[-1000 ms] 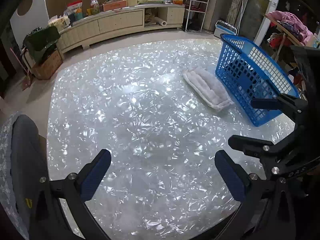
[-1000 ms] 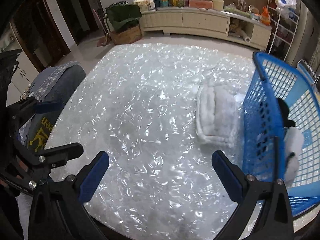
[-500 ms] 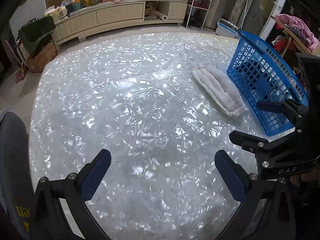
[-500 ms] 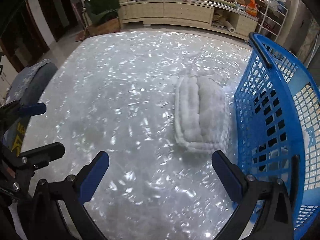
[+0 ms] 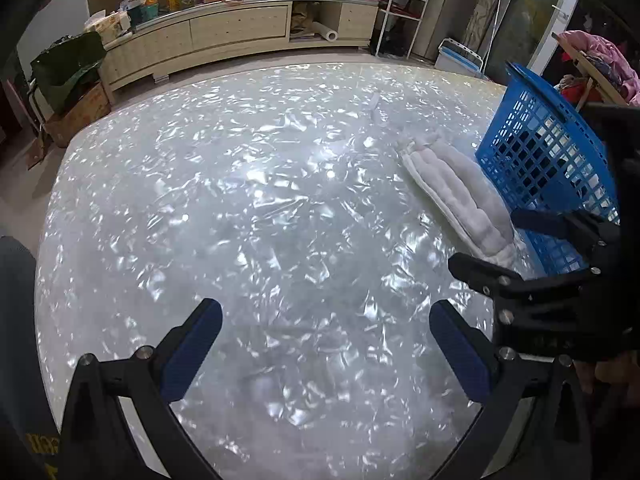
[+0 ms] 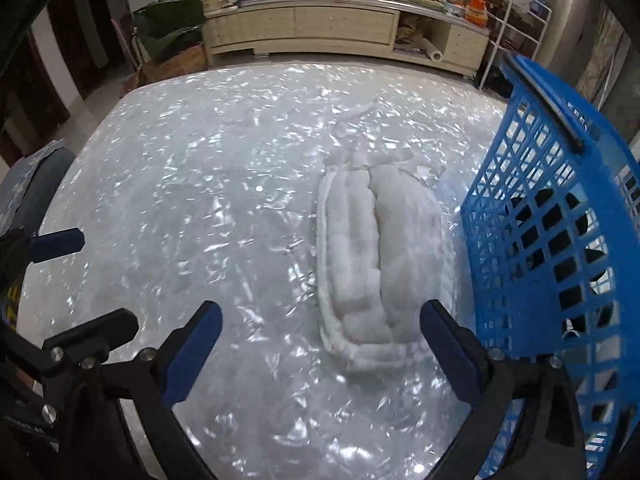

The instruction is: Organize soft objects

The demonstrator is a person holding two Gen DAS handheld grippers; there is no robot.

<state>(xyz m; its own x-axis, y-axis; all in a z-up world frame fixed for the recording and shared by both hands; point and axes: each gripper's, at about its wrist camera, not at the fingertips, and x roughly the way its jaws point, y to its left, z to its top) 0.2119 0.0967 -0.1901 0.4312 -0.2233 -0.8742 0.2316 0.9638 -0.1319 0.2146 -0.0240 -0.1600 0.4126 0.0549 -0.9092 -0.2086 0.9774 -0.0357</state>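
White pad (image 6: 380,264) flat, long axis alongside blue basket (image 6: 552,240).

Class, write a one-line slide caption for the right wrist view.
Open right gripper nears a folded white fluffy cloth beside a blue plastic basket.

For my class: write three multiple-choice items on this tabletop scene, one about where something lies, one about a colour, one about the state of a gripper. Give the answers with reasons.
1. Where does the white cushion lie?
A. inside the basket
B. on the table beside the basket
C. on the floor

2. What colour is the basket?
A. blue
B. red
C. green

3. How is the right gripper?
A. shut on the cushion
B. shut and empty
C. open, holding nothing

Answers:
1 B, it rests on the shiny table just left of the basket wall.
2 A, its lattice is blue.
3 C, the fingers stand wide apart and empty.
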